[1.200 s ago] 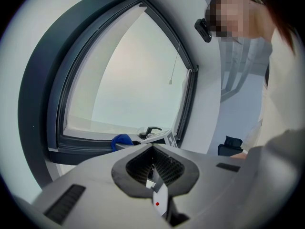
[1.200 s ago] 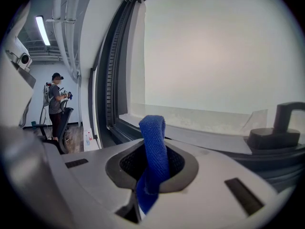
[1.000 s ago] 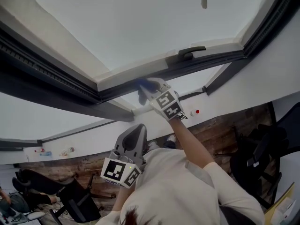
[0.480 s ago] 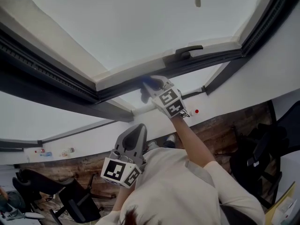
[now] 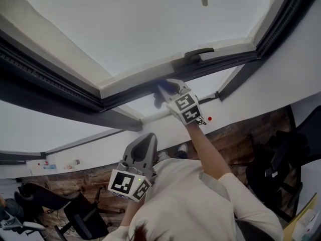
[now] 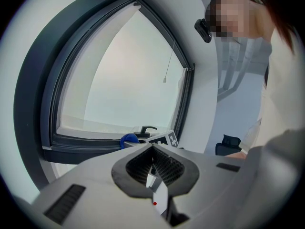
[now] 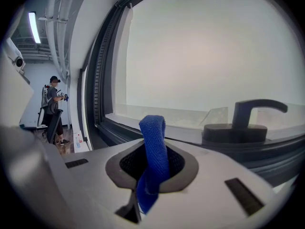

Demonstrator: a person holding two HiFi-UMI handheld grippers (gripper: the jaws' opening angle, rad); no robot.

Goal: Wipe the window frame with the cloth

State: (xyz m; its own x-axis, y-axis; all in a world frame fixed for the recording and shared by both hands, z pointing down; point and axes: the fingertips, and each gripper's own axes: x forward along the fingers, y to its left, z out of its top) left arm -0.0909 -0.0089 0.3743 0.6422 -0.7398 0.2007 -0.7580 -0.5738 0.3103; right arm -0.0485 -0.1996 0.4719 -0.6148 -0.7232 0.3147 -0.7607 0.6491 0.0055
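Head view: right gripper holds folded blue terry cloth at dark lower window frame rail. Black lever handle just beside it, rightward: snag risk. Leftward rail open for moving. Left gripper idle near chest.
Left gripper view: jaws together, apparently empty.
Right gripper view: jaws clenched on cloth; loose top fold may slip under pressure.

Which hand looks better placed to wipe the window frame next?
Right. The right gripper is shut on the blue cloth, up at the window frame; the left gripper sits low, empty.
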